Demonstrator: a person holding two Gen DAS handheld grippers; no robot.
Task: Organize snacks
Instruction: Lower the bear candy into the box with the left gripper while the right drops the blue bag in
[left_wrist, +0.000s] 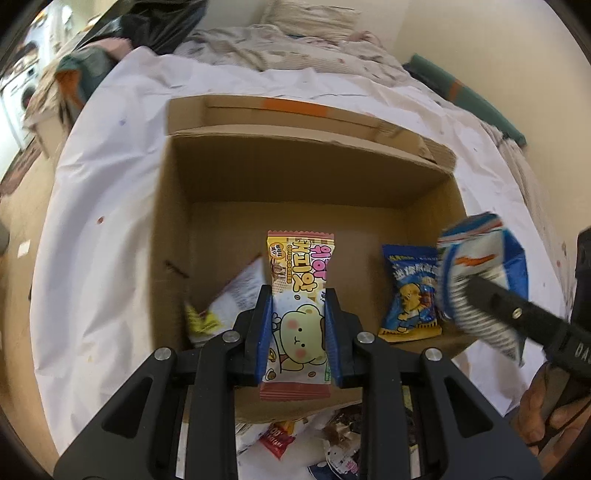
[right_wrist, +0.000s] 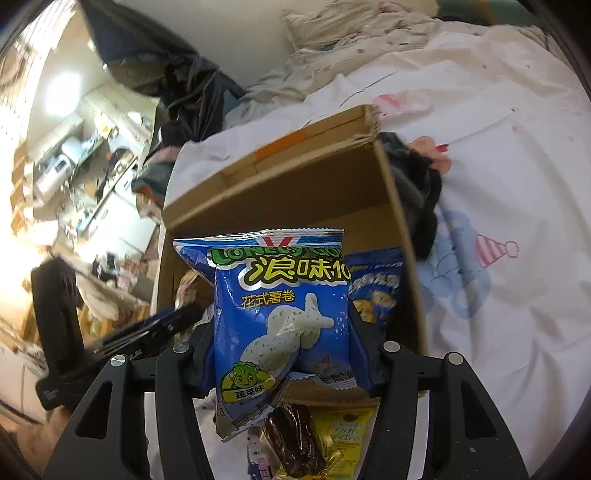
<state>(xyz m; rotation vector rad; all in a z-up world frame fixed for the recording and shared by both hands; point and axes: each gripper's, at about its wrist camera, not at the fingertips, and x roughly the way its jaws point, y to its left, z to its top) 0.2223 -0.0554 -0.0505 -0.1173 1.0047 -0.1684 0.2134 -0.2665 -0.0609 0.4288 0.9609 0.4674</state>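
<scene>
I see a white sheet (left_wrist: 110, 192) covering the bed, rumpled bedding (left_wrist: 295, 48) at its far edge, and a black bag (right_wrist: 177, 74) beyond.

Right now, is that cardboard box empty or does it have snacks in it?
Not empty. The cardboard box is open-topped, with a blue snack bag and a white packet already lying inside.

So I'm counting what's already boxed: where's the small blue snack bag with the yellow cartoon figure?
The small blue snack bag lies inside the cardboard box against its right wall, in the left wrist view, just right of the left gripper.
</scene>
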